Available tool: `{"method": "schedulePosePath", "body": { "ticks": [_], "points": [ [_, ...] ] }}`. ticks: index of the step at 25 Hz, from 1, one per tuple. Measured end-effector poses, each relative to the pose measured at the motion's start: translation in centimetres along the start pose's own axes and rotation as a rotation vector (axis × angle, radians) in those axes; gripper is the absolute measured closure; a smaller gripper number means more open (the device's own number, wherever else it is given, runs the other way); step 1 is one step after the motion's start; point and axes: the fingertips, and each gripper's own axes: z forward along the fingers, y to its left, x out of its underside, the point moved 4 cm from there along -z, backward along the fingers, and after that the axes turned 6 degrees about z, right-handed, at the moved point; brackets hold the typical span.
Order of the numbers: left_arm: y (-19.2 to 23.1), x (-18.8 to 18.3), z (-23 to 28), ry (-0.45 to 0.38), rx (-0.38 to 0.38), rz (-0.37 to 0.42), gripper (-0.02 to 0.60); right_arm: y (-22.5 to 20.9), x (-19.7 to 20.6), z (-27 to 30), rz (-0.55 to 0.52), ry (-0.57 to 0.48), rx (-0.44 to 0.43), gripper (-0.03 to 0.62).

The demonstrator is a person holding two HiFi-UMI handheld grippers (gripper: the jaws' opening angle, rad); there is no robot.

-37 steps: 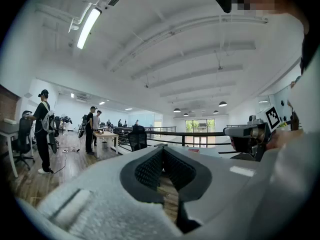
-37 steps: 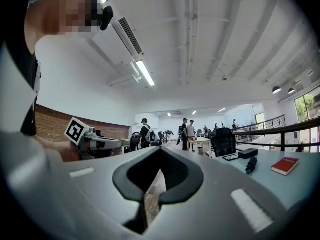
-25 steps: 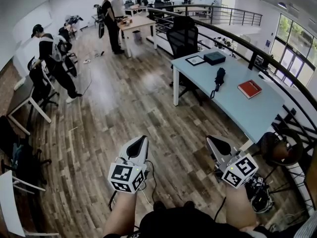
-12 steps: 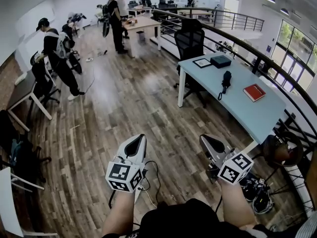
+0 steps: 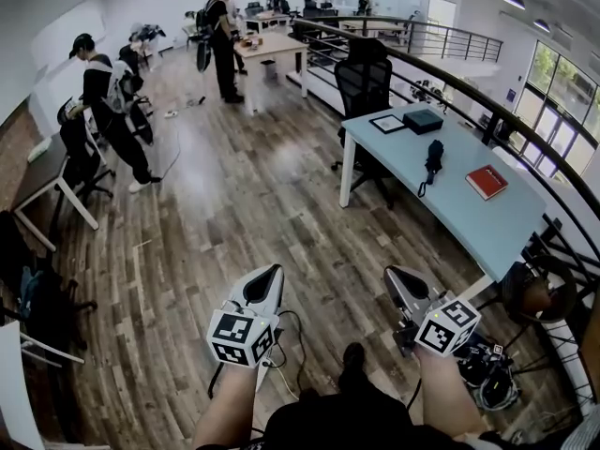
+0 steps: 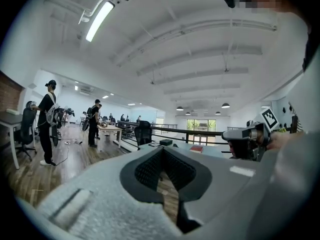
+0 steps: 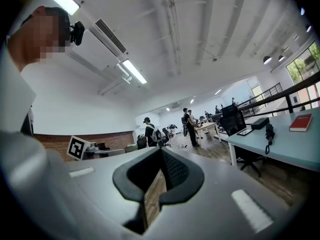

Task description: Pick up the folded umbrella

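The folded umbrella [image 5: 432, 157] is black and lies on the light blue table [image 5: 469, 216] at the right, its strap hanging over the near edge. In the right gripper view the umbrella [image 7: 269, 132] shows far off at the right, on the table [image 7: 280, 151]. Both grippers are held over the wooden floor, well short of the table. My left gripper [image 5: 272, 272] is shut with nothing in it, and its jaws [image 6: 162, 149] meet at the tip. My right gripper [image 5: 389, 275] is also shut and empty [image 7: 161, 150].
On the table also lie a red book [image 5: 492, 182], a black box [image 5: 424, 119] and a framed sheet [image 5: 387, 124]. A black office chair [image 5: 366, 73] stands behind it, and a railing [image 5: 506, 120] runs along the right. People stand at the left [image 5: 98, 101] and at the back [image 5: 220, 26].
The person has walked forward, and both grippers have come along and sunk a little. The right gripper has rolled slightly. Both stay shut and empty.
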Motion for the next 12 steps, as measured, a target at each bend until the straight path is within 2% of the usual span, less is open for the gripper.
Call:
{"method": "schedulePosePath", "body": {
  "ticks": [9, 12],
  "points": [
    [0.1, -1.4, 10.4, 0.032, 0.040, 0.036, 0.574, -9.9, -3.1, 3.0, 0.053, -0.028, 0.026, 0.592],
    [-0.6, -2.2, 14.8, 0.045, 0.066, 0.093, 0.574, -14.2, -4.7, 4.2, 0.059, -0.042, 0.031, 0.594]
  ]
}}
